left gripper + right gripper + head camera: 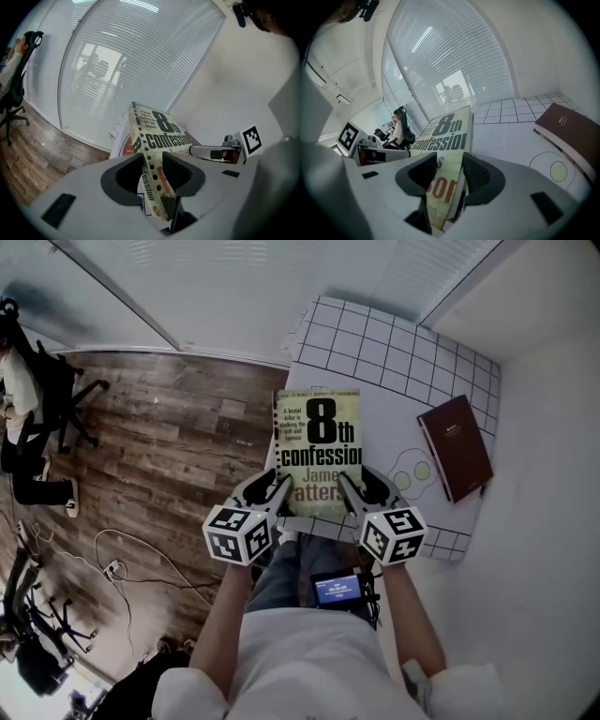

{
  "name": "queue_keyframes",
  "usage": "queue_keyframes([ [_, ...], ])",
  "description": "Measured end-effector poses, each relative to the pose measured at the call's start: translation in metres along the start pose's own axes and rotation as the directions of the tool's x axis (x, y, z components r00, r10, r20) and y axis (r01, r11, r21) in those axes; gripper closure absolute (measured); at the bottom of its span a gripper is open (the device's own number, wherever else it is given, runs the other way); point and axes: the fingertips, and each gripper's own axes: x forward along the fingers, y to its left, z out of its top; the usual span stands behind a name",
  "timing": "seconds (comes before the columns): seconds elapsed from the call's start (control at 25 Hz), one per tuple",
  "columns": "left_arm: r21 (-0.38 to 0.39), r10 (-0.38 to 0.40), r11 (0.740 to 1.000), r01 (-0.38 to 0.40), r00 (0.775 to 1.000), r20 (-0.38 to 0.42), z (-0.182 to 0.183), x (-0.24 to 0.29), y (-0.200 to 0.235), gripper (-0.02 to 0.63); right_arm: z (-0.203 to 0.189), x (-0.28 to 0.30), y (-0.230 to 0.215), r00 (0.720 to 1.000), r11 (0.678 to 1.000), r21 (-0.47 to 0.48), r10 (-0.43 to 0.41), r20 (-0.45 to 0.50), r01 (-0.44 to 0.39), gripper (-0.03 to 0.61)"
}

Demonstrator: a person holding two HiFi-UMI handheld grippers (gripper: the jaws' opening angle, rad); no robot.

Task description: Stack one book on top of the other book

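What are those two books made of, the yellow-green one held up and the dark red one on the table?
The yellow-green book looks like a paperback: thin printed card cover, paper page edges showing. The dark red book is probably a hardcover: plain matte cover, cloth or leatherette, hard to tell.

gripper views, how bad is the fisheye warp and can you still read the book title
Left gripper view: strong fisheye, window blinds bow into arcs, corners go black, yet the green book title reads sharp. Right gripper view: same bowing, title sharp, cover's near end softer. Head view: milder warp, even light, no glare on the cover.
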Motion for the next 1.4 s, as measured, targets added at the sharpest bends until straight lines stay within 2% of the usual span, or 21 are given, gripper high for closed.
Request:
queue_keyframes([
  [0.4, 0.025, -0.010, 1.000, 0.009, 0.999, 0.040, 0.027, -0.031, -0.013, 0.472, 0.026, -0.022, 0.028, 0.999, 1.000, -0.018, -0.011, 0.048, 0.012, 0.397],
  [0.64, 0.044, -0.013, 0.999, 0.011, 0.998, 0.054, 0.032, -0.045, -0.018, 0.472, 0.029, -0.033, 0.041, 0.997, 0.999, -0.019, -0.027, 0.073, 0.028, 0.397],
  [1.16, 0.097, -0.084, 0.992, 0.082, 0.996, 0.018, 0.026, -0.056, -0.041, 0.472, 0.019, -0.067, 0.046, 0.991, 0.996, 0.004, -0.092, 0.102, 0.092, 0.397],
  [1.4, 0.122, -0.111, 0.986, 0.113, 0.994, -0.018, 0.022, -0.047, -0.057, 0.472, 0.013, -0.080, 0.033, 0.988, 0.993, 0.037, -0.117, 0.103, 0.114, 0.397],
])
